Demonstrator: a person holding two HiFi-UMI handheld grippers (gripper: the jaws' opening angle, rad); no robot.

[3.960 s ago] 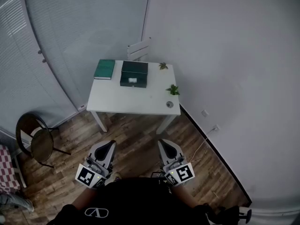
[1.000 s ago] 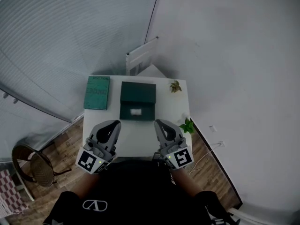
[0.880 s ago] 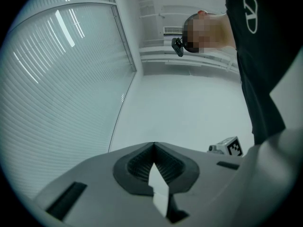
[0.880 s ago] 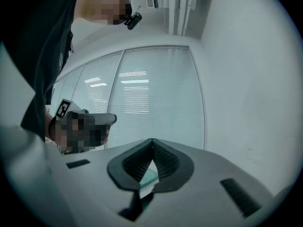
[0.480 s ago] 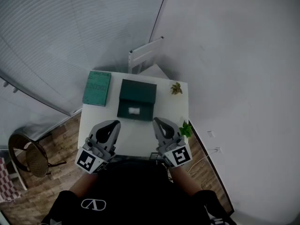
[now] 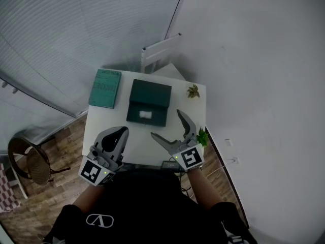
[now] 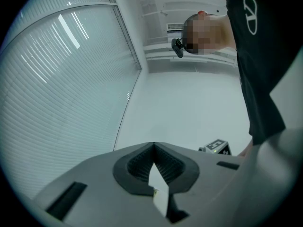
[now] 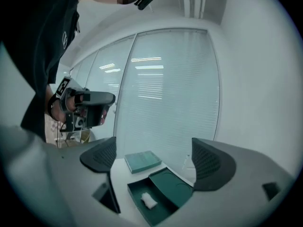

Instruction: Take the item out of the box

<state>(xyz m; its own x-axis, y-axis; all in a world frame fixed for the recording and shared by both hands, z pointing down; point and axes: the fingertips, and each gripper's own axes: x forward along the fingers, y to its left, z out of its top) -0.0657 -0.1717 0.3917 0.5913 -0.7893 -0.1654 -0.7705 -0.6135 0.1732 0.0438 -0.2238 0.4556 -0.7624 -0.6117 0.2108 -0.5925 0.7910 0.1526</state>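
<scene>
A dark green box [image 6: 148, 107] lies open on the white table [image 6: 101, 131], and a small white item [image 6: 146, 115] rests in its front tray. My right gripper [image 6: 166, 124] hovers just in front of the box; its jaws are opening wide with nothing between them. From the right gripper view, the box [image 8: 165, 193] and the white item [image 8: 149, 201] sit below and beyond the spread right gripper [image 8: 155, 159]. My left gripper [image 6: 114, 139] is shut and empty over the table's near left. In its own view the left gripper [image 7: 154, 145] points up at the wall.
A teal book [image 6: 105, 88] lies left of the box. Two small plants [image 6: 193, 91] [image 6: 202, 136] stand along the table's right edge. A white chair [image 6: 160, 55] stands behind the table, and a round dark chair [image 6: 28, 161] on the wooden floor at left.
The right gripper's jaws, shut half a second ago, now stand wide apart. The left gripper has stayed shut. Over four seconds the table has come much closer.
</scene>
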